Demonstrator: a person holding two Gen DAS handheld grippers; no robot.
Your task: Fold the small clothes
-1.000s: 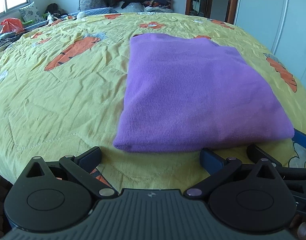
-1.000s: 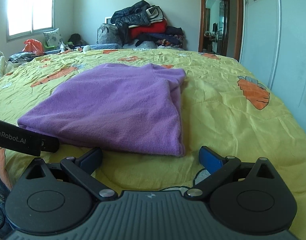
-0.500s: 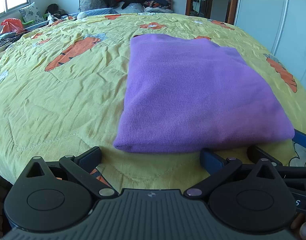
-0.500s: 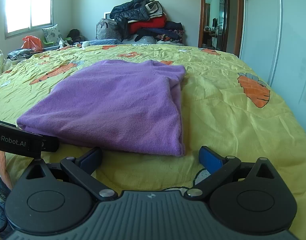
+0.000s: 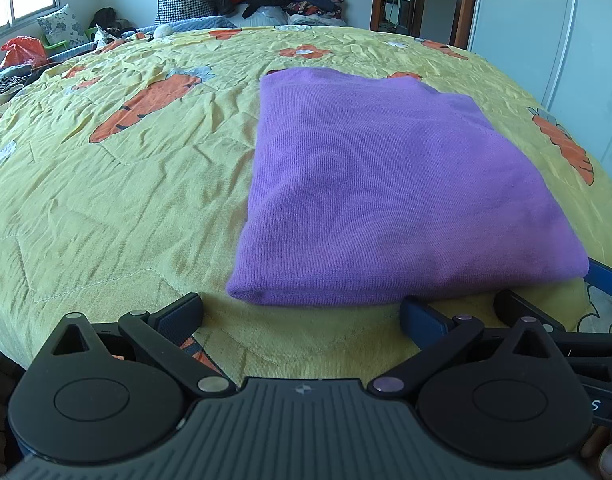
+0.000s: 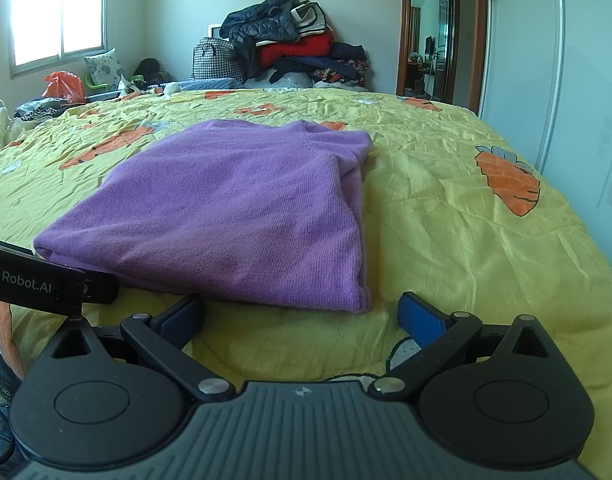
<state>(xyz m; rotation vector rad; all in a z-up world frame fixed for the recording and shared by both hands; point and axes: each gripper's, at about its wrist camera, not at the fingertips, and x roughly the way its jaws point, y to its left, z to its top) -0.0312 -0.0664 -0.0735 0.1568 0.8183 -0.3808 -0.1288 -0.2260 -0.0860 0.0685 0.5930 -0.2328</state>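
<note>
Purple sweater [image 5: 390, 200] folded flat on bedspread [image 5: 106, 184]

Both wrist cams sit low at the near bed edge, facing across the yellow bedspread [image 5: 106, 208]. Shared: purple folded garment [image 6: 234, 208], frame centre, close.

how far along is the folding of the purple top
Mostly done, it seems: the purple top lies as a compact folded rectangle on the yellow bedspread, edges roughly squared. Nothing is in hand: the left tool and right tool are both open, just short of its near edge. What may remain is a final fold or tidying the looser right-side layers.
</note>
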